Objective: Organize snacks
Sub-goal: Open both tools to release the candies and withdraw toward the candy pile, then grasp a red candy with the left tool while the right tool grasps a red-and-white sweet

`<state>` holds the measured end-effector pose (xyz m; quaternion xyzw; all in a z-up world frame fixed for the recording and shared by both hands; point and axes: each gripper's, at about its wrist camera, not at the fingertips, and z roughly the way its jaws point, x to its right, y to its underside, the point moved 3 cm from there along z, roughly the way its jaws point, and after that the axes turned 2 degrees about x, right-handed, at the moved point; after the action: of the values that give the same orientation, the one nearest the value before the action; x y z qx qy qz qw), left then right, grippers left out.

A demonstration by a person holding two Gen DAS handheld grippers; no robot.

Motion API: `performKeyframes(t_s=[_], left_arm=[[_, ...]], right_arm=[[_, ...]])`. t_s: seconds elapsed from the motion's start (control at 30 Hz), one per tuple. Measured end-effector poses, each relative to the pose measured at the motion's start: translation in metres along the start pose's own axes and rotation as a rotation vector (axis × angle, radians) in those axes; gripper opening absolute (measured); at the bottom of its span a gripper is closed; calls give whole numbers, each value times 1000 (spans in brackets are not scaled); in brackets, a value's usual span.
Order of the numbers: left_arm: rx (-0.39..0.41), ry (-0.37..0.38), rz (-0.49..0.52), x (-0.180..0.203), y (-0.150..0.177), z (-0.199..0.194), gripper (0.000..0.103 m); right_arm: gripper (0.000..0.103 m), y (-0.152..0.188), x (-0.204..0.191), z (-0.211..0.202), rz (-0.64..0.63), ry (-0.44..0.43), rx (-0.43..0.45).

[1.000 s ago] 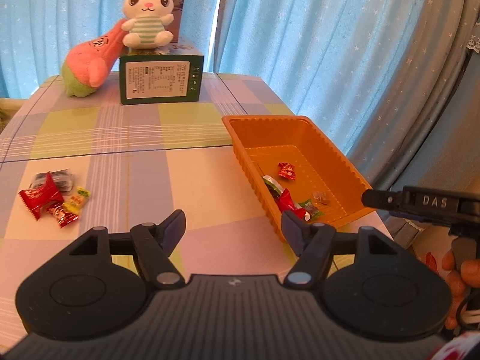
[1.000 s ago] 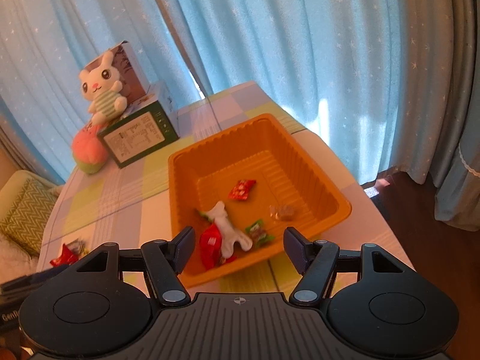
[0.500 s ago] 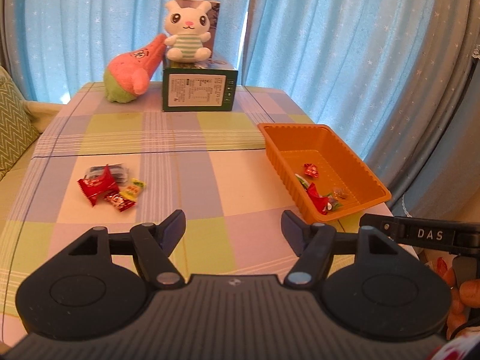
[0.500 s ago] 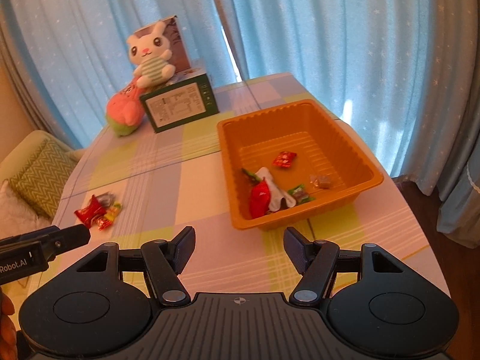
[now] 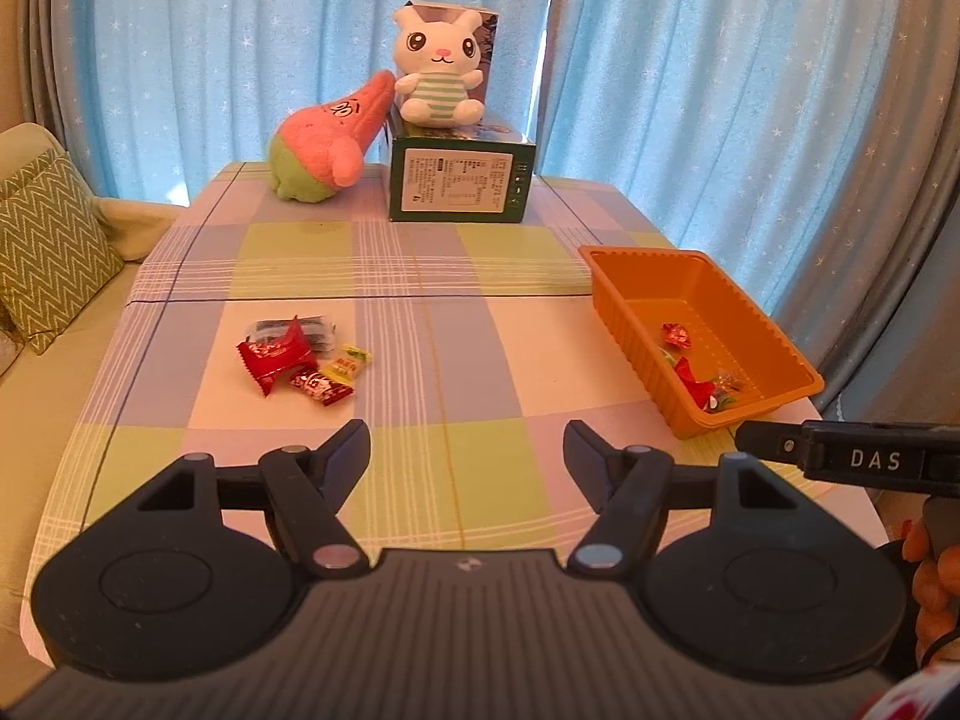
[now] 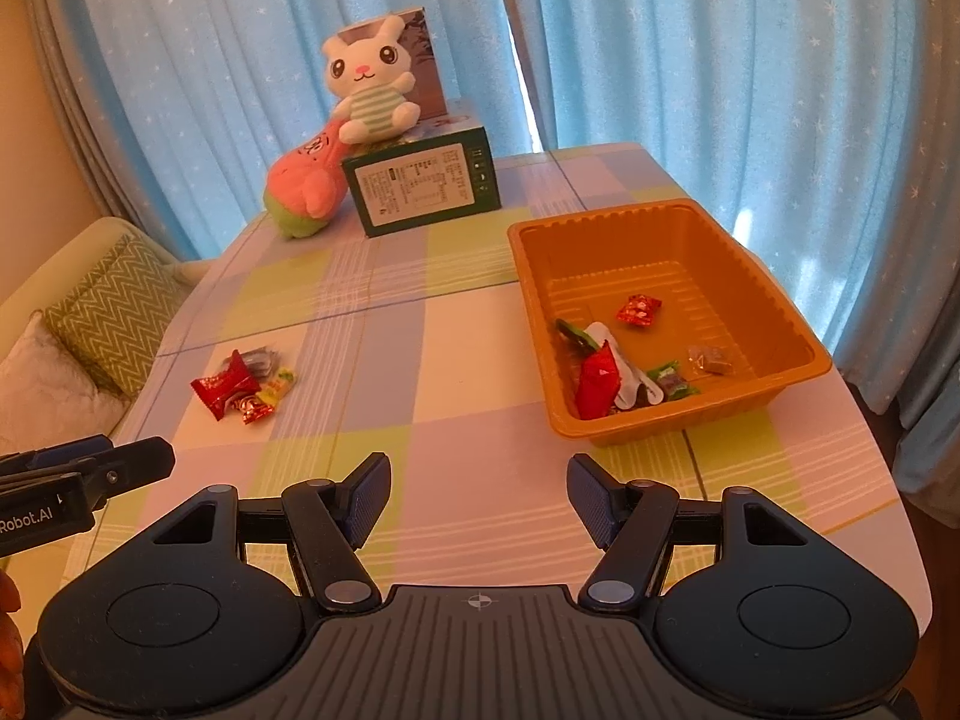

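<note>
Going left to right: the loose snack pile sits on the left half of the checked table, well apart from the orange tray at the right edge. I count about 4 wrapped pieces there: a dark packet at the far side, a red wrapper on top, a small yellow candy and a small red candy nearest. The tray already holds roughly 5 pieces.

Both claws are spread wide and carrying nothing: the left gripper hovers near the pile, the right gripper nearer the tray.

The next step looks like a pick from the pile with the left one. The red wrapper's long axis runs left-near to right-far, so I'd turn the fingers to close across its narrow middle, not its twisted ends. Take 1 piece at a time; they overlap, so neighbours may drag along.
</note>
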<state>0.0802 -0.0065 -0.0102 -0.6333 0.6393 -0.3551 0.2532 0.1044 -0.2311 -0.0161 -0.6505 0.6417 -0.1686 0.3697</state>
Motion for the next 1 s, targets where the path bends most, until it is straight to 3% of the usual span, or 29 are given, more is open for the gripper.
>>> performKeyframes(t_s=[0.4, 1.0], left_arm=[[-8, -34, -19, -23, 6, 1, 68], [-31, -128, -76, -98, 1, 27, 68]], right_arm=[[65, 3, -16, 11, -31, -17, -20], [65, 0, -56, 62, -98, -58, -57]])
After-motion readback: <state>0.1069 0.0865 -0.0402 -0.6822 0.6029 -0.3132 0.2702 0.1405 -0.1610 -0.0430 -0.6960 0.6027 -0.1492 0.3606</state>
